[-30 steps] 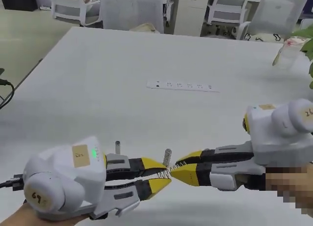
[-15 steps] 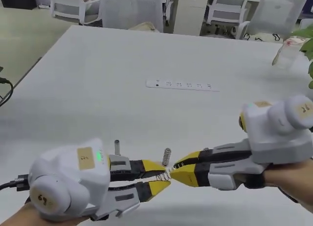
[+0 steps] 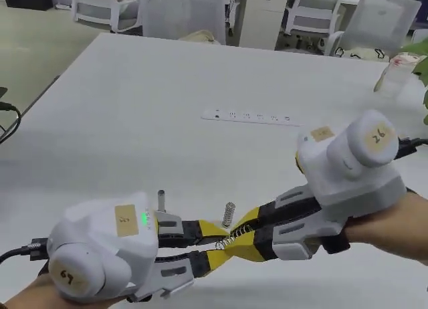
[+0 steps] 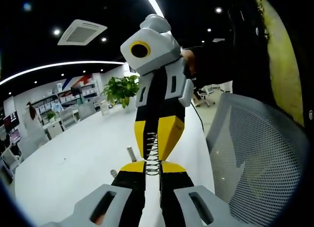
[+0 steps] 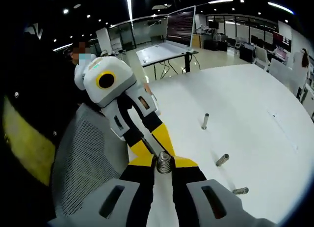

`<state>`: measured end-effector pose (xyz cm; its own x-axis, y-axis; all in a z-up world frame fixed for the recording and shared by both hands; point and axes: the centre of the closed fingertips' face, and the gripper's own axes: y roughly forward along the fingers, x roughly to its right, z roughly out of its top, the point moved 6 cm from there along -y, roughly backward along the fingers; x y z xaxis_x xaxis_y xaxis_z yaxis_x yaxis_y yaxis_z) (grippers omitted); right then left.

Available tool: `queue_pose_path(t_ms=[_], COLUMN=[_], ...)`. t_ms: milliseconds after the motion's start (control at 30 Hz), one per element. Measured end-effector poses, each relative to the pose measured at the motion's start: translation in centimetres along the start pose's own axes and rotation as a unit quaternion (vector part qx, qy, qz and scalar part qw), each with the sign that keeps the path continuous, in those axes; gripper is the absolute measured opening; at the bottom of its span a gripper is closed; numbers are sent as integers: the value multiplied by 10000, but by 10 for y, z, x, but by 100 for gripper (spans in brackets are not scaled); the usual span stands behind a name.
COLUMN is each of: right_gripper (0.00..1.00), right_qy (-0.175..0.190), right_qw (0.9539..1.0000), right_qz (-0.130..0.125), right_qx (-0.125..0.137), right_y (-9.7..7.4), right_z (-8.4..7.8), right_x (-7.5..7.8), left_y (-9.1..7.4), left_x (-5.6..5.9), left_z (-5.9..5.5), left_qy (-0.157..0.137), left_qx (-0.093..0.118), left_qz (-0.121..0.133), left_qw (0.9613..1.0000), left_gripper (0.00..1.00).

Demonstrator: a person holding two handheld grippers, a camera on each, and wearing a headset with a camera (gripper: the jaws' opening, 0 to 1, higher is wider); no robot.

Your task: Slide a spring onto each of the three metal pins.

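Observation:
A thin coil spring (image 3: pixel 227 237) stretches between the yellow tips of both grippers, low in the head view. My left gripper (image 3: pixel 219 246) is shut on one end, and the spring (image 4: pixel 153 153) runs up from its jaws. The right gripper (image 3: pixel 235 238) comes in from the right, tilted down, and is shut on the other end, where the spring (image 5: pixel 165 163) shows end-on. I cannot tell whether a pin lies inside it. Just behind the tips stands a pin with a spring on it (image 3: pixel 229 214). A bare pin (image 3: pixel 161 200) stands upright to the left.
A white power strip (image 3: pixel 251 116) lies across the middle of the white table (image 3: pixel 134 108). A loose spring (image 5: pixel 240 190) lies on the table in the right gripper view. Office chairs (image 3: pixel 174 15) stand at the far edge, and a plant (image 3: pixel 420 61) at the right.
The right gripper has moved left and tilted downward, so its tips now overlap the left gripper's tips. The stretch of spring showing between them is shorter. The left gripper has barely moved.

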<state>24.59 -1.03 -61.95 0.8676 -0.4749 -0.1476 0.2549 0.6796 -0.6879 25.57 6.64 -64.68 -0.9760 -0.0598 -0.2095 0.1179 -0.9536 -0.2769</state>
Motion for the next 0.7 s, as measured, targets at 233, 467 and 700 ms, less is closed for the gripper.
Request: queue_pose_path(t_ms=[233, 467, 700], right_gripper=[9, 9, 8], right_qy=[-418, -765, -1021], right_qw=[9979, 9926, 9861], right_qz=[37, 86, 153], right_qx=[-487, -941, -1306], right_y=[1, 4, 7], right_z=[8, 15, 20], right_x=[1, 2, 3], left_y=[0, -1, -2], left_x=[-1, -2, -4], left_z=[0, -1, -3], left_qy=[-61, -160, -288], left_qx=[42, 97, 151], left_qz=[52, 123, 175], left_qw=[10000, 9997, 9993], left_gripper=[2, 2, 2])
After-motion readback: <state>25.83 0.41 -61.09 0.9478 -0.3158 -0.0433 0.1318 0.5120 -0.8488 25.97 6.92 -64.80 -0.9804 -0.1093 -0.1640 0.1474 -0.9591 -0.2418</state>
